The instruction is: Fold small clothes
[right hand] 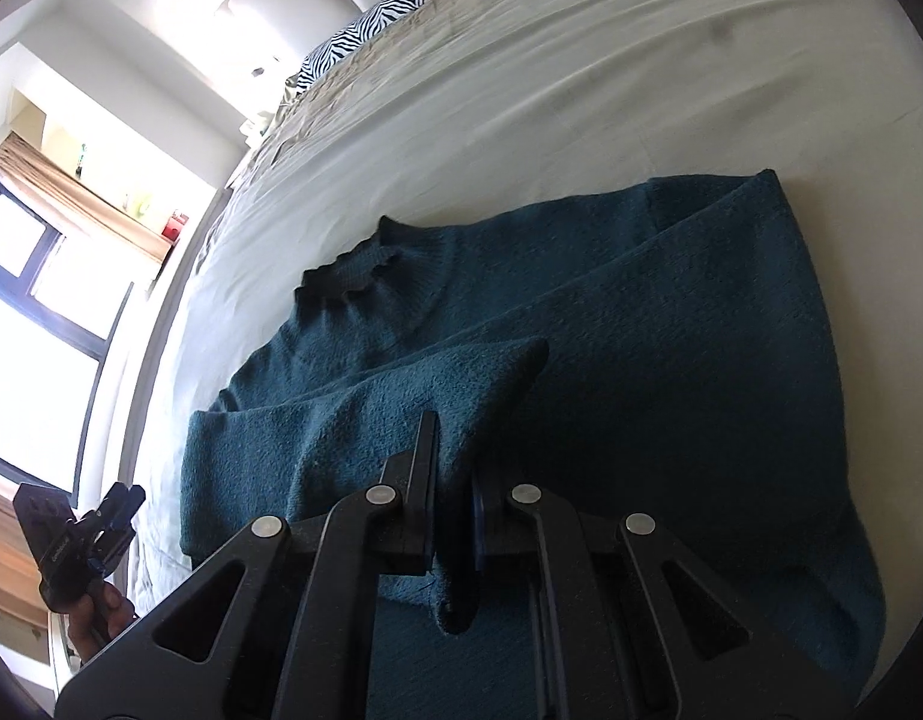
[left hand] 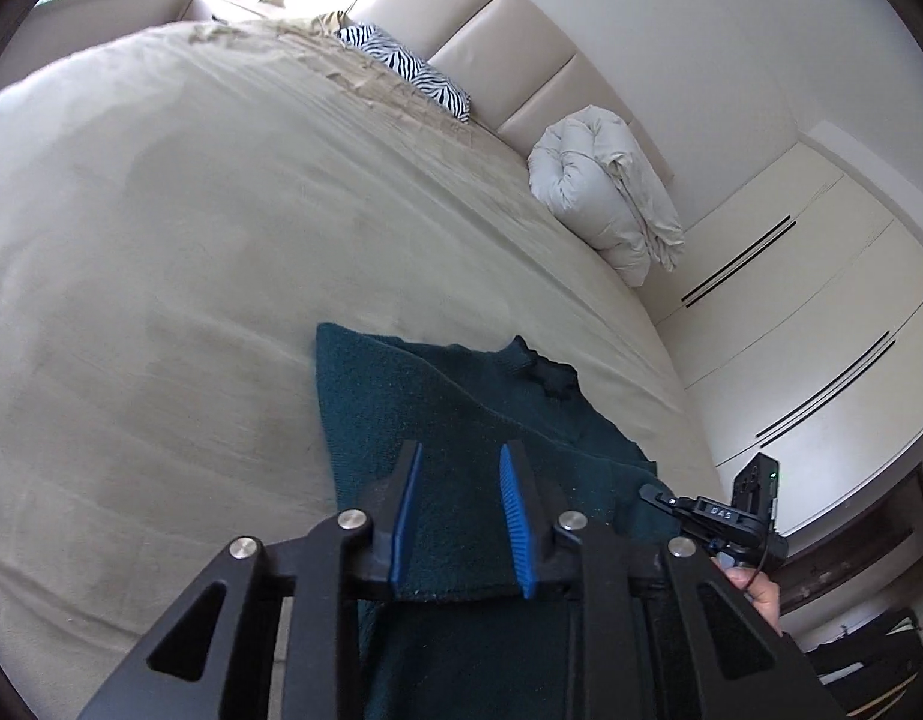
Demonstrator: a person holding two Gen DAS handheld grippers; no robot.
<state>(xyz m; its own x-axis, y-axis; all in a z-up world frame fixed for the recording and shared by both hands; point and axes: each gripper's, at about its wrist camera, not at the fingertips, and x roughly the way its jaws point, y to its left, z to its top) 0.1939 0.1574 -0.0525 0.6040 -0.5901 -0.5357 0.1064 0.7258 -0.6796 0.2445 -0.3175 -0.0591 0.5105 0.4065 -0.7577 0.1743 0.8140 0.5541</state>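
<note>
A dark teal knit sweater [right hand: 671, 324] lies on the beige bed sheet [left hand: 191, 240], its collar [right hand: 353, 276] pointing toward the headboard. My right gripper [right hand: 455, 450] is shut on a fold of the sweater, which rises in a peak just past the fingers. In the left wrist view it shows at the sweater's right edge [left hand: 653, 495], held by a hand. My left gripper [left hand: 459, 447] sits over the near edge of the sweater [left hand: 437, 396]. Its blue pads [left hand: 515, 510] stand apart, with the hem lying loose and unsquashed between them. The right wrist view shows it at the far left [right hand: 122, 498].
A zebra-print pillow [left hand: 413, 66] and a rolled white duvet [left hand: 599, 192] lie against the padded headboard [left hand: 521, 42]. Cream wardrobe doors [left hand: 821, 330] stand beyond the bed's right side. A window [right hand: 29, 300] is on the left.
</note>
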